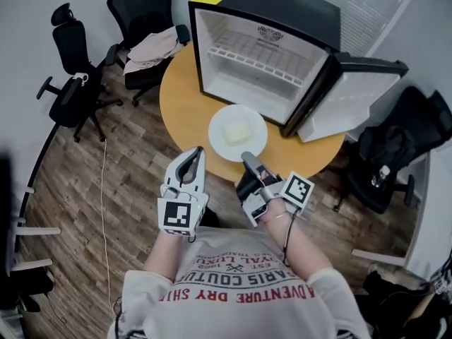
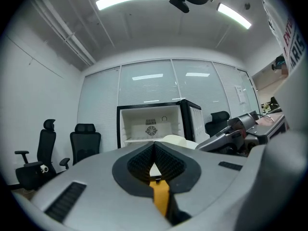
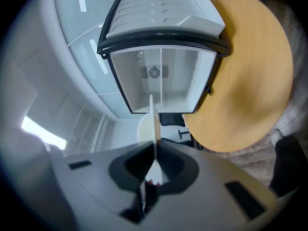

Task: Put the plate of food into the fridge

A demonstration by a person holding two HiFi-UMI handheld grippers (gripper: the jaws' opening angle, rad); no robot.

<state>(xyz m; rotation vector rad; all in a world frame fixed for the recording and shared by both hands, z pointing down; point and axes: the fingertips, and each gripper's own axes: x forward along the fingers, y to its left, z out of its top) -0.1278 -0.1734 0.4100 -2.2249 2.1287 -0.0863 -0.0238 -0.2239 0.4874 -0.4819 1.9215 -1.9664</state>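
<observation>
A white plate (image 1: 219,121) with a pale block of food (image 1: 235,132) lies on the round wooden table (image 1: 180,97), just in front of the open, empty mini fridge (image 1: 258,55). My right gripper (image 1: 247,159) is shut on the plate's near rim. In the right gripper view the plate (image 3: 154,119) shows edge-on as a thin white line running out of that gripper (image 3: 155,150) toward the fridge (image 3: 161,76). My left gripper (image 1: 193,154) is shut and empty, held off the table's near edge left of the plate. Past the left gripper (image 2: 155,148), its view shows the plate (image 2: 175,139).
The fridge door (image 1: 349,94) is swung open to the right over the table edge. Black office chairs (image 1: 74,83) stand at the left, one (image 1: 152,48) draped with clothing. Another chair with a black bag (image 1: 395,147) is at the right. The floor is wood.
</observation>
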